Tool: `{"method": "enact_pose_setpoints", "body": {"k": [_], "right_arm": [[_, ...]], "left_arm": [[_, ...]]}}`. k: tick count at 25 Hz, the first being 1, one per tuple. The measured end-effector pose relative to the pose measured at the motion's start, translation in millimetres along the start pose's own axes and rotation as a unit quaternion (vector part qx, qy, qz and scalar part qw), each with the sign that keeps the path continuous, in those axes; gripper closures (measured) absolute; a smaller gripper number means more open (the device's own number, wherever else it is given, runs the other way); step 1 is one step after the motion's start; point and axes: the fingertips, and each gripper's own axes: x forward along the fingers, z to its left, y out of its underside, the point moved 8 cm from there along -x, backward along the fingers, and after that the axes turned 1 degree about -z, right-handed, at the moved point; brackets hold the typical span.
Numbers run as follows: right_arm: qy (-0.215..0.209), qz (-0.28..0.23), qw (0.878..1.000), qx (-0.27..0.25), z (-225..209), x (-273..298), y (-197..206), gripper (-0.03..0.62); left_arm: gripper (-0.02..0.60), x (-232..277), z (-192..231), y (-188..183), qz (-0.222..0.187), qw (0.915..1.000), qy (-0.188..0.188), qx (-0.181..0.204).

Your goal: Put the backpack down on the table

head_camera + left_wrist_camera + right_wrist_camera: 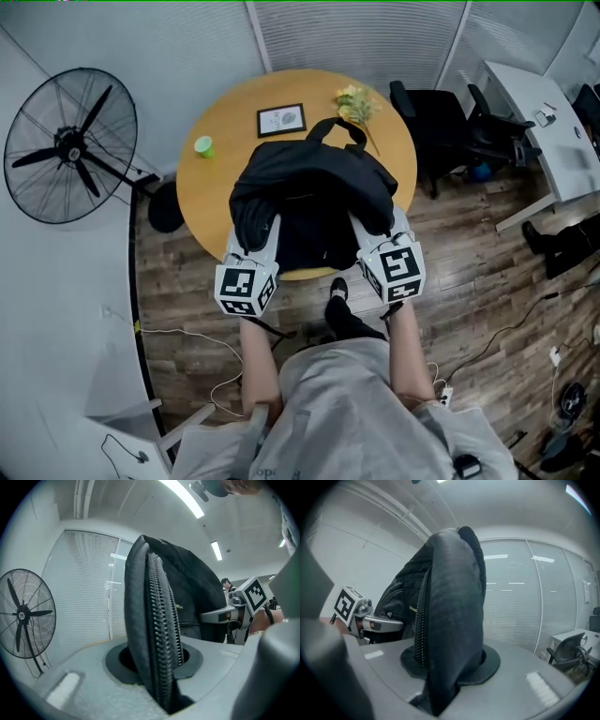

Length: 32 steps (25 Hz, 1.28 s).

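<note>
Jaws, left gripper [263,234]: pinched on backpack [314,192] at its zippered edge.
Jaws, right gripper [373,234]: pinched on its fabric fold.
Backpack: black, held between both, over near half of round counter [204,202].
Far counter: green cup [203,146], framed picture [281,120], yellow flowers [354,103].

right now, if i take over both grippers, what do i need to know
Left gripper: shut on a zippered side edge of the backpack.
Right gripper: shut on the opposite side edge.
Backpack: held between both over the near half of the round table; I can't tell whether its base touches the top.
Beyond it on the table: green cup, framed picture, yellow flowers.
Done: bag is over the table.
Left: lower it until it rests, open both jaws, back away.
</note>
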Motion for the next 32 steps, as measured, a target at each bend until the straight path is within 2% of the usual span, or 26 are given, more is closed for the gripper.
{"method": "enact_pose_setpoints", "body": {"k": [6, 9, 12, 15, 20, 23, 26, 29, 32], "right_arm": [[-0.009, 0.006, 1.000, 0.008, -31.0, 49.0, -5.1, 0.494], [-0.033, 0.029, 0.999, 0.021, -40.5, 62.7, 0.1, 0.497], [-0.062, 0.047, 0.996, 0.035, -48.1, 74.1, 7.5, 0.499], [-0.089, 0.059, 0.992, 0.061, -46.6, 81.9, 23.0, 0.499], [-0.122, 0.087, 0.984, 0.096, -48.5, 98.7, 50.5, 0.499], [-0.141, 0.103, 0.978, 0.115, -42.8, 114.8, 66.4, 0.499], [-0.142, 0.109, 0.975, 0.132, -39.3, 133.8, 83.7, 0.499], [-0.129, 0.116, 0.979, 0.111, -49.0, 147.9, 98.5, 0.499], [-0.124, 0.114, 0.979, 0.115, -51.6, 160.0, 108.3, 0.499]], "left_arm": [[0.492, 46.5, 24.6, -7.0, 0.013, 0.9999, -0.006, -0.001], [0.497, 66.3, 38.1, -4.0, 0.064, 0.9974, 0.026, -0.018], [0.497, 86.5, 52.0, -1.4, 0.104, 0.9929, 0.055, -0.016], [0.497, 92.2, 59.9, 7.6, 0.128, 0.9903, 0.053, -0.014], [0.495, 106.4, 74.8, 31.7, 0.191, 0.9786, 0.073, -0.023], [0.495, 111.3, 88.3, 45.3, 0.218, 0.9733, 0.068, -0.024], [0.495, 120.3, 103.7, 60.4, 0.235, 0.9698, 0.059, -0.022], [0.494, 139.8, 108.1, 74.5, 0.248, 0.9664, 0.062, -0.030], [0.494, 152.3, 116.8, 82.6, 0.258, 0.9637, 0.063, -0.029]]}}
